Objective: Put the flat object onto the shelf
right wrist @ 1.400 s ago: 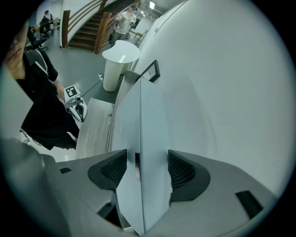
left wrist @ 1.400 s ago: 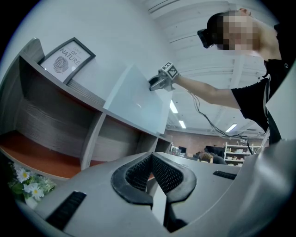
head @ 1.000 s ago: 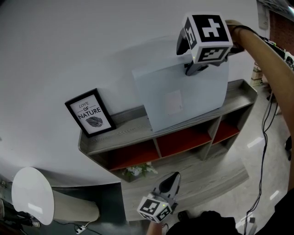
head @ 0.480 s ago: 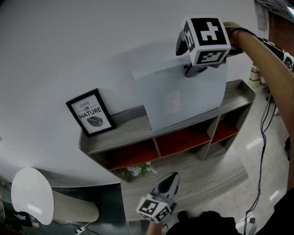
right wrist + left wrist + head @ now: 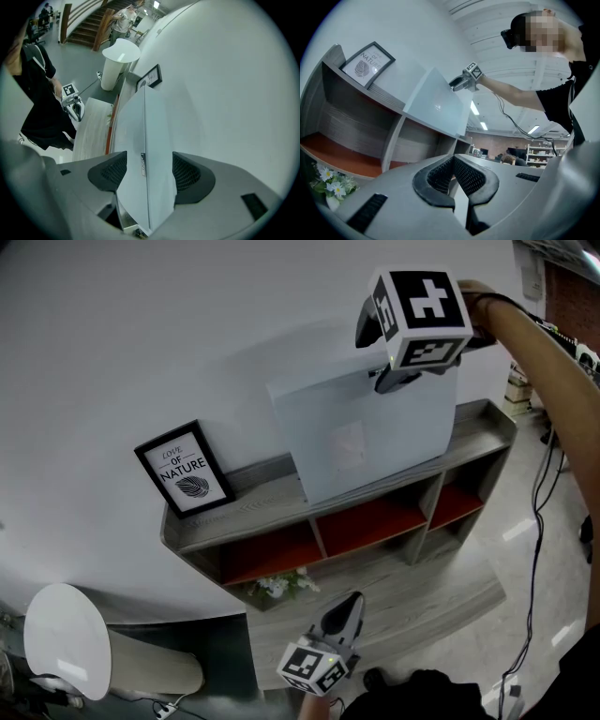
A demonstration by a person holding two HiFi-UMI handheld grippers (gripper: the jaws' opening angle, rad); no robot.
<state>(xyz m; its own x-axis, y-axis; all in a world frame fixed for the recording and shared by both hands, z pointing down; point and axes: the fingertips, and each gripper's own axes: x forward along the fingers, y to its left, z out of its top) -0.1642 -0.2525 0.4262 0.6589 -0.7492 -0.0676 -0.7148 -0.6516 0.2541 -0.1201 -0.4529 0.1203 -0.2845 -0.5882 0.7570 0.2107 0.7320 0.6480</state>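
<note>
A flat pale-grey board (image 5: 366, 437) stands upright on the top of the grey shelf (image 5: 253, 507), its bottom edge on the wood and its back toward the white wall. My right gripper (image 5: 392, 381) is shut on the board's top right corner. In the right gripper view the board (image 5: 145, 136) runs edge-on between both pads of that gripper (image 5: 145, 173). My left gripper (image 5: 349, 604) hangs low in front of the shelf, shut with nothing in it; in its own view the pads (image 5: 440, 174) meet. From there the board (image 5: 436, 101) leans over the shelf.
A black-framed "Love of Nature" print (image 5: 183, 470) stands at the left end of the shelf top. The cubbies below have red floors, and white flowers (image 5: 277, 587) sit in the lower left one. A white round pedestal (image 5: 66, 638) stands to the left. Cables (image 5: 539, 521) trail on the floor at right.
The board has shifted slightly left and closer to the wall, still in my right gripper. My left gripper has stayed put.
</note>
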